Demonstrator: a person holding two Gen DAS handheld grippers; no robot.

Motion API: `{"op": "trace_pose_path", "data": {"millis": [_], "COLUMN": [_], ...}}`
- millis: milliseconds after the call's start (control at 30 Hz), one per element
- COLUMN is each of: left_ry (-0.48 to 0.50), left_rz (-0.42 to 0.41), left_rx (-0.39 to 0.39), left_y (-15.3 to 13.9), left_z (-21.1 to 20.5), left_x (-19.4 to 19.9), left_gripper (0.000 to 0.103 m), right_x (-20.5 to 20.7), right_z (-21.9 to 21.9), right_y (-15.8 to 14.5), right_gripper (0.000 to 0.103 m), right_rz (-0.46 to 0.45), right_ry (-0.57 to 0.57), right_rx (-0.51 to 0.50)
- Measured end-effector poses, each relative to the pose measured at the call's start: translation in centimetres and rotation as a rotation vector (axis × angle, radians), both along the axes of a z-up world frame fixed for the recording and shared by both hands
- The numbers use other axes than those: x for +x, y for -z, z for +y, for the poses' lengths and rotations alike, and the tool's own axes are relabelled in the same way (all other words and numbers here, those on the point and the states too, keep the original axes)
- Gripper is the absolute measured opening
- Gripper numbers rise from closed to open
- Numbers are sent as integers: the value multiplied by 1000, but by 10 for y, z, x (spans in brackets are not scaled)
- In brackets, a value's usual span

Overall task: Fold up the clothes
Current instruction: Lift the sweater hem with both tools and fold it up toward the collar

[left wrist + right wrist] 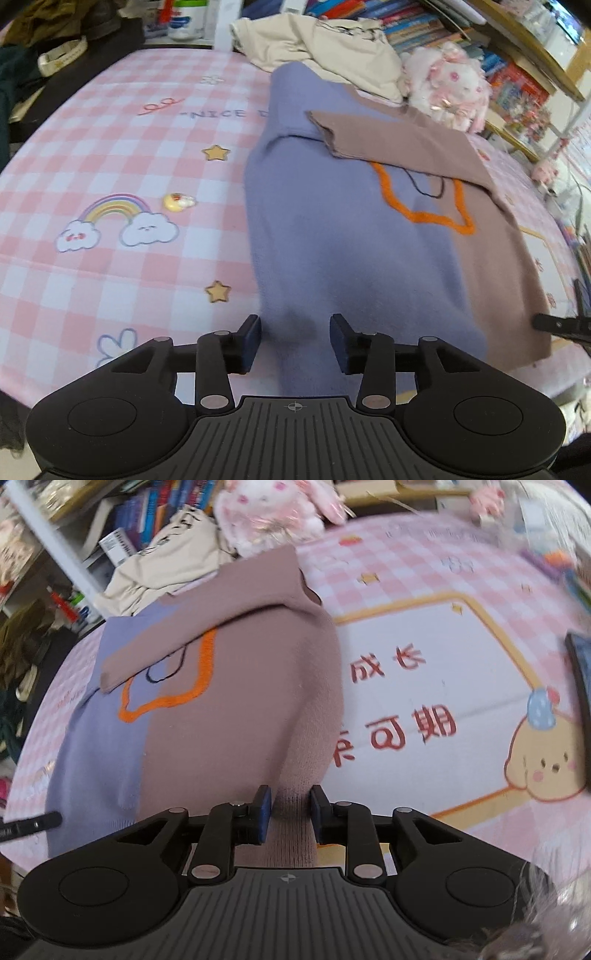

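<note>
One knitted sweater [332, 229] is spread on a bed covered by a pink-and-white checked sheet [110, 155], with its hem at the near edge. The knit is soft and fuzzy, in two colour halves: lavender-blue on one side, dusty mauve-brown on the other, with an orange outlined star shape [424, 206] stitched across the seam between them. One mauve sleeve [388, 140] is laid folded across the chest, its cuff end ribbed and slightly curled.

The left gripper [295, 339] is placed over the lavender hem; the fabric is bunched up between its two blue-padded fingers, but the pads stand apart from it and do not press on it. The right gripper [291, 812] is set on the mauve hem, where a ribbed ridge of knit rises between its fingers [263, 812]; the pads sit close beside the fabric, and whether they press on it cannot be told.

The sheet is printed with one rainbow between two clouds [114, 225] and two yellow stars. At the far edge lie one cream garment [325, 40], crumpled, and one fluffy pink-and-white plush toy [447, 85].
</note>
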State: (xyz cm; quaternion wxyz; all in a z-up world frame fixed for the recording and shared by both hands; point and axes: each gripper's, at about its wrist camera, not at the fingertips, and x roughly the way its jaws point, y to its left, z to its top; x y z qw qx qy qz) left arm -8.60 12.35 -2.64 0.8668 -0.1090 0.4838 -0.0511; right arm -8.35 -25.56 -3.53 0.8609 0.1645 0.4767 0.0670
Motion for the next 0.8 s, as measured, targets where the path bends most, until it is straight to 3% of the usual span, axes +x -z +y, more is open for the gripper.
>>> {"op": "trace_pose_path", "data": {"millis": [100, 133, 167, 333, 400, 600, 800], "left_ry": [26, 32, 29, -21, -16, 10, -64], "left_rz": [8, 12, 15, -19, -6, 44, 60], "left_rx": [2, 3, -6, 35, 5, -40, -183], "left_y": [0, 0, 0, -8, -9, 0, 6], "left_z": [-6, -8, -6, 8, 13, 11, 27], "left_x": [6, 9, 11, 11, 11, 6, 8], "left_gripper": [27, 11, 5, 4, 4, 8, 12], "right_x": [3, 3, 3, -5, -5, 1, 5], "right_z": [0, 1, 2, 13, 14, 1, -6], "right_y": [-1, -2, -3, -16, -15, -1, 4], "right_gripper": [17, 15, 14, 11, 11, 16, 19], "right_rz": [4, 1, -9, -71, -57, 5, 17], "right_ry": [-23, -36, -53, -179, -194, -109, -52], "right_rx": [-3, -6, -10, -34, -49, -1, 95]}}
